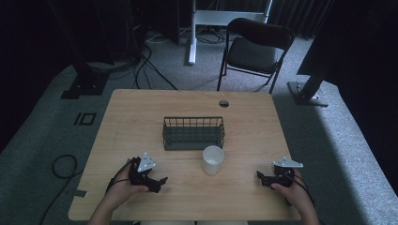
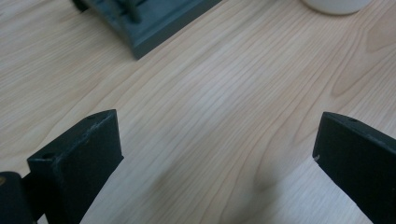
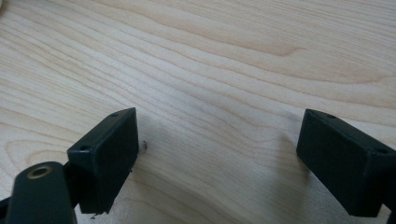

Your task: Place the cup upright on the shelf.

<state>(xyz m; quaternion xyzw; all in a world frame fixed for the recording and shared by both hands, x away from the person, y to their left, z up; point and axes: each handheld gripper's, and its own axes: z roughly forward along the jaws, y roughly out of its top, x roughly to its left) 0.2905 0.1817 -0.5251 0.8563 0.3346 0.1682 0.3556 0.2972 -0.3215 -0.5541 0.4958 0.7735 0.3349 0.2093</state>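
Two hands rest at the near edge of the bench, the left gripper and right gripper with jaws wide and empty (nothing held); beyond stand a white cup and wire basket. A careless reach could topple the cup.

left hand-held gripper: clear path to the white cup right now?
Probably yes. The left hand-held gripper is open, with bare table between it and the white cup; the wire basket sits behind the cup, off that line.
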